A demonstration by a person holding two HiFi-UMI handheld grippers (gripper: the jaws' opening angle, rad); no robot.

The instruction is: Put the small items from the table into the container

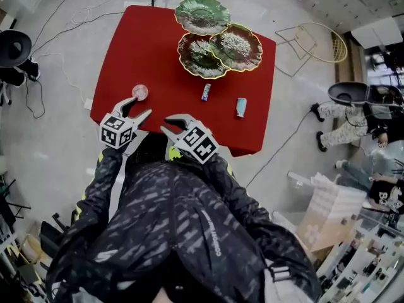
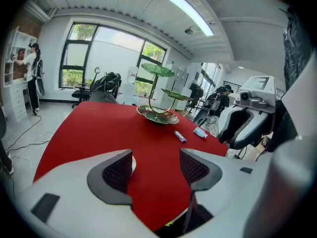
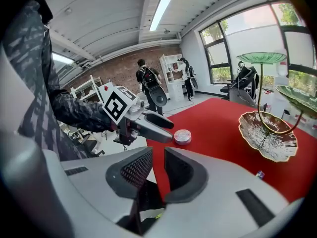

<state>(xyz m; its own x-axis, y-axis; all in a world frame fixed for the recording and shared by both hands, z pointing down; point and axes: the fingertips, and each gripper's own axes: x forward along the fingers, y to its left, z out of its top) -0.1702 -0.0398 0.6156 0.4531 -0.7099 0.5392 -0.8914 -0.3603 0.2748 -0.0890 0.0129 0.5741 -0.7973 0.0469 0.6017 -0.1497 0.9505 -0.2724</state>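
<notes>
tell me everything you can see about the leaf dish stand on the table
The leaf dish stand is three lotus-leaf-shaped dishes on thin curved gold stems, glossy like glazed ceramic. The top dish is green; the two lower ones are darker, brownish green with pale veins and gold rims. It stands upright at the far end of the red table. No item shows in any dish, and only the table touches it.

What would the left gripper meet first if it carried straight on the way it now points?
Probably the small round tin on the red table, just ahead of the left gripper, whose jaws stand open; depth is hard to judge.
</notes>
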